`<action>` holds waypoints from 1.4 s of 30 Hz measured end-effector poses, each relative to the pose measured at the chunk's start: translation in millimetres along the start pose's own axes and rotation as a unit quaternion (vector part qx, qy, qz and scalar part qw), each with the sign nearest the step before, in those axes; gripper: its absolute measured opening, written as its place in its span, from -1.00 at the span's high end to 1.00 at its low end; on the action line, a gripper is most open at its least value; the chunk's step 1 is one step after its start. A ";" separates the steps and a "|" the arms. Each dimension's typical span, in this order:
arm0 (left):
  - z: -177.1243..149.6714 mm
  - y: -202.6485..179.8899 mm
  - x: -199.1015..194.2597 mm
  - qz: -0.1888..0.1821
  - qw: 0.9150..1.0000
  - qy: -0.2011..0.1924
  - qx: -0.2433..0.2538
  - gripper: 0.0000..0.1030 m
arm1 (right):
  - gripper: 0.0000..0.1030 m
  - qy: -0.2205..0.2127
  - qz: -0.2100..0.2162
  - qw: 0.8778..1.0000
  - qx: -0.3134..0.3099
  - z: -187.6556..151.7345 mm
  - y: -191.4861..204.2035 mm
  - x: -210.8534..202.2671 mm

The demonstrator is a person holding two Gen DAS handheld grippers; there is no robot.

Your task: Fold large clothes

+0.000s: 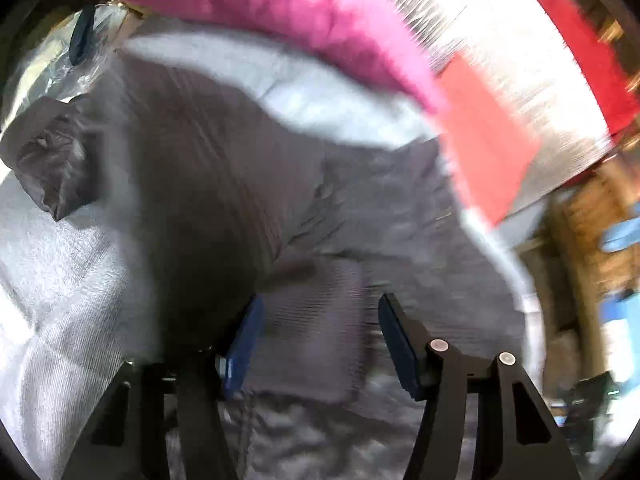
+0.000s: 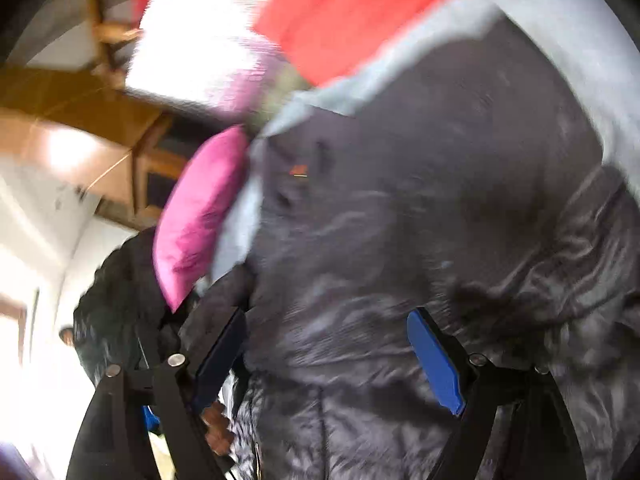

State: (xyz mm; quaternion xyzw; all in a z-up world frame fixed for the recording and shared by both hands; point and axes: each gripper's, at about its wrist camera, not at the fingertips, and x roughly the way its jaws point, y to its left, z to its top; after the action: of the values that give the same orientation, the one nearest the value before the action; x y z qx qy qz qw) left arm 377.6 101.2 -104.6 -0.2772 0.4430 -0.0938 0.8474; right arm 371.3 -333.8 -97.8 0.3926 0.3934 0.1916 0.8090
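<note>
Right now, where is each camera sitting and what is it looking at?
Left wrist: sits on the left hand-held gripper, looking down along its fingers at the dark jacket on the white sheet; only its own fingers show.
Right wrist: sits on the right hand-held gripper, close above the same jacket; a hand shows.
Both share the jacket, pink pillow and red cloth.

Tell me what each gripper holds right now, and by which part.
The left gripper and right gripper both stand open over the dark jacket; neither set of jaws visibly pinches it, so nothing appears held.

Dark grey jacket (image 1: 248, 168), magenta pillow (image 1: 256, 4)
</note>
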 end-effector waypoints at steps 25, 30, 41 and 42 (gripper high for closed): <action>49.8 241.0 -36.3 -0.131 0.914 -0.071 -0.377 -0.44 | -0.66 0.031 -0.026 0.996 -0.084 -109.3 4.5 -40.2; 66.0 245.7 -28.3 -0.096 0.928 -0.074 -0.352 -0.01 | -0.66 0.022 -0.023 0.994 -0.100 -111.5 12.2 -48.9; 101.3 165.2 -110.7 0.057 0.970 -0.173 -0.162 0.87 | -0.66 0.007 -0.038 0.993 -0.113 -118.3 13.8 -61.0; 106.5 148.4 -126.4 0.065 0.970 -0.192 -0.135 0.87 | -0.66 0.005 -0.037 0.993 -0.110 -118.1 12.2 -63.1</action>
State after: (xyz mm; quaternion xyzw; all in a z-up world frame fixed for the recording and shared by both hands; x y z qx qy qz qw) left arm 375.6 316.5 -49.9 -0.3725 0.2975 0.0774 0.8756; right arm 239.4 -308.1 -102.7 0.2849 0.3882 0.2054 0.8520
